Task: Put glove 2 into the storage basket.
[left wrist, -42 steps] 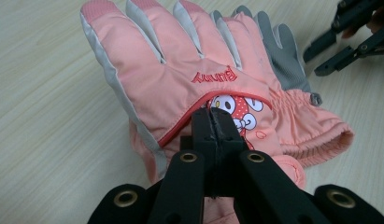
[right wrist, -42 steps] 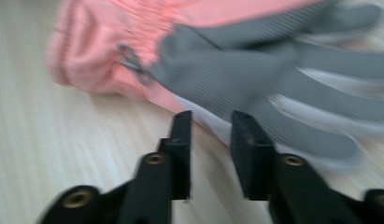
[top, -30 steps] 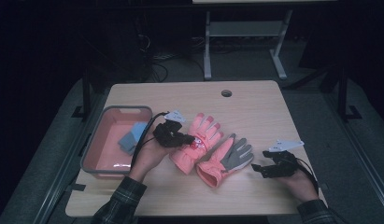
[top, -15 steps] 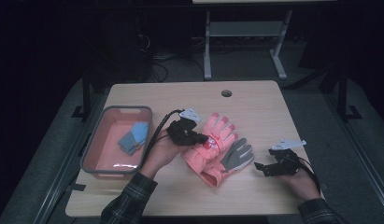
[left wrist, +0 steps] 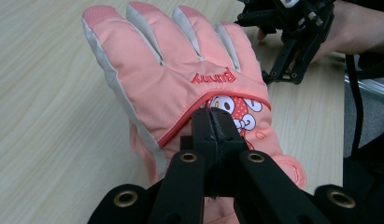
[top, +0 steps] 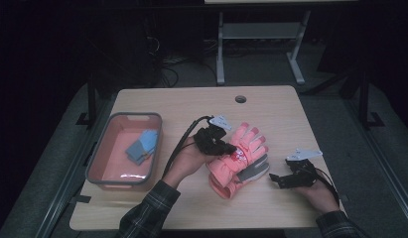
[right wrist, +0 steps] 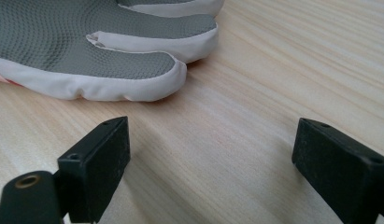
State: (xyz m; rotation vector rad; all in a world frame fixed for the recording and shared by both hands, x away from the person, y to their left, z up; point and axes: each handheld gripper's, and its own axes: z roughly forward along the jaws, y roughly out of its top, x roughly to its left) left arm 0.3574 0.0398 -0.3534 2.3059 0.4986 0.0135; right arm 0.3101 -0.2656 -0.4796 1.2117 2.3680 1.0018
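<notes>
Pink glove point(left wrist: 180, 79) pinched in left claw point(left wrist: 213, 123); right claw point(right wrist: 210, 154) gapes empty.

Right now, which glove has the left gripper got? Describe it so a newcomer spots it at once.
Start at the wooden table, right of the red bin. Two gloves lie stacked mid-table; the left gripper has its jaws shut on the upper glove. It shows its pink back with a cartoon print at the cuff, whereas the lower glove shows a grey textured palm.
</notes>
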